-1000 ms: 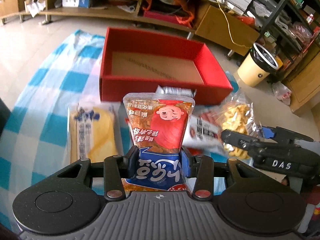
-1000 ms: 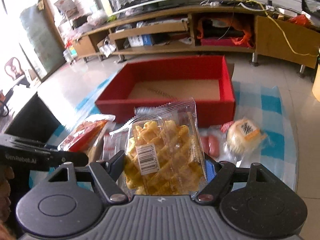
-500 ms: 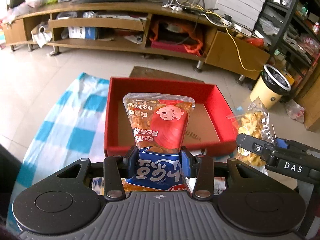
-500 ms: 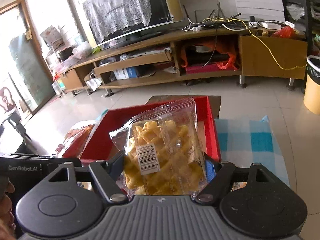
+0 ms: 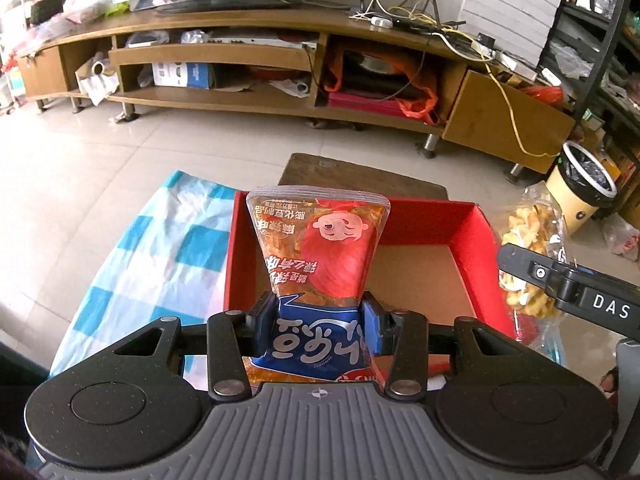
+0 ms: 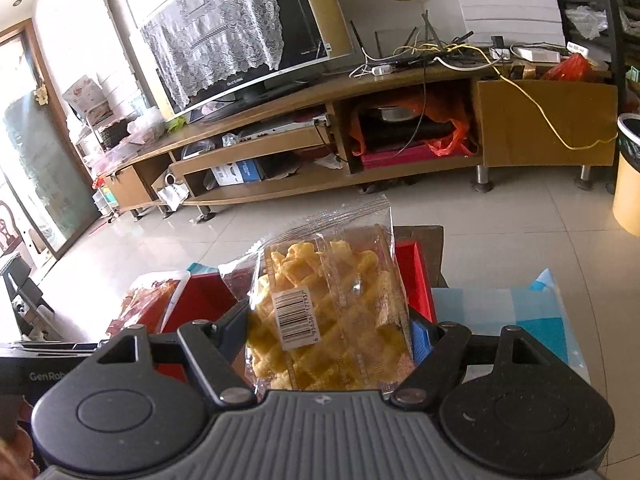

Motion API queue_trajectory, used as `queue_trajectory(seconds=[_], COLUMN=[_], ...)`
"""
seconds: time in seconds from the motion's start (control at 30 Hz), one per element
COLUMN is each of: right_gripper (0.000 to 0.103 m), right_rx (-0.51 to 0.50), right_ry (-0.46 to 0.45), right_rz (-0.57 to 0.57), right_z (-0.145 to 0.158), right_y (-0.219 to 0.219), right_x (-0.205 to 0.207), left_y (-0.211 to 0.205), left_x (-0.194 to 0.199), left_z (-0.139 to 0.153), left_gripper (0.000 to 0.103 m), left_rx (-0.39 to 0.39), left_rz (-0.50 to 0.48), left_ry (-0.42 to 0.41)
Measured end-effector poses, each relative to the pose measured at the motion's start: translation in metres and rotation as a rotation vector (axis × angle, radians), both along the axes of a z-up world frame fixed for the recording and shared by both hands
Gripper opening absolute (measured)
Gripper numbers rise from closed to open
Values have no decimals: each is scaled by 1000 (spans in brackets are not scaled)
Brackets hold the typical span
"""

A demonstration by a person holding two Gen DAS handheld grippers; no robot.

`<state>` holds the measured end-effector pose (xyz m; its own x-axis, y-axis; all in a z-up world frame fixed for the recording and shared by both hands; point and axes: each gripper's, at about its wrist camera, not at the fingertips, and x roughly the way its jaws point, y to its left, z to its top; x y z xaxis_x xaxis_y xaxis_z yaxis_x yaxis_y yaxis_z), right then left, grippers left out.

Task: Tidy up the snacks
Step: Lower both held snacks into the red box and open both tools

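Setting: a tiled living-room floor [image 5: 100, 152], with a long wooden TV unit [image 5: 248, 40] along the far wall, its shelves crowded with boxes, bags and cables; a screen draped in lace [image 6: 240, 36] stands on top. A cream waste bin [image 5: 580, 196] sits off to the right.

Work surface: a low table under a blue-and-white checked cloth [image 5: 160, 256]. It serves as the sorting area.

Container: a red box [image 5: 468, 240], open-topped with a bare cardboard floor, resting on the cloth. No snack shows inside it, though the packets hide part of the floor; it reads as the destination for the snacks.

Item 1: red-and-blue snack packet [image 5: 320, 264], printed with a cartoon face. The left gripper [image 5: 320, 322] is clenched on its lower blue band, pads pressing in from both sides so the packet stands upright ahead of the camera. It hangs in front of the box's left half, probably for release there.

Item 2: clear bag of yellow lattice crisps [image 6: 332, 320], barcode facing the camera. The right gripper [image 6: 332, 344] grasps it across its width with the jaws spread wide, as the bulky bag requires. It is carried at the right-hand end of the box, beside the other packet, so both can likely be dropped in together.

Remainder: other snacks are not visible in either view now.

Status: transport nearly complete; release into the box not yet done.
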<state>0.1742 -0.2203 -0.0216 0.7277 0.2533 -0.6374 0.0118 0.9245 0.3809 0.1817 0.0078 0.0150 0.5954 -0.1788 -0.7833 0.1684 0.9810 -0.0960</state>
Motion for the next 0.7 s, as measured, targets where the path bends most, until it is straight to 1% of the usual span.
queue_trajectory(seconds=[0.17,0.53,0.7], right_gripper=[73,73,73], right_rx=[-4,-5,-18], right_ry=[24,49,64], right_rz=[5,23,54], right_z=[-10,-25,-30], right_y=[2,8,17], right_x=[12,34,37], left_y=[-4,-11,-13], left_x=[13,29,32], left_z=[-8,-25,-31], left_gripper=[52,52,53], left_rx=[9,57,72], left_rz=[1,5,-7], left_ry=[14,49,59])
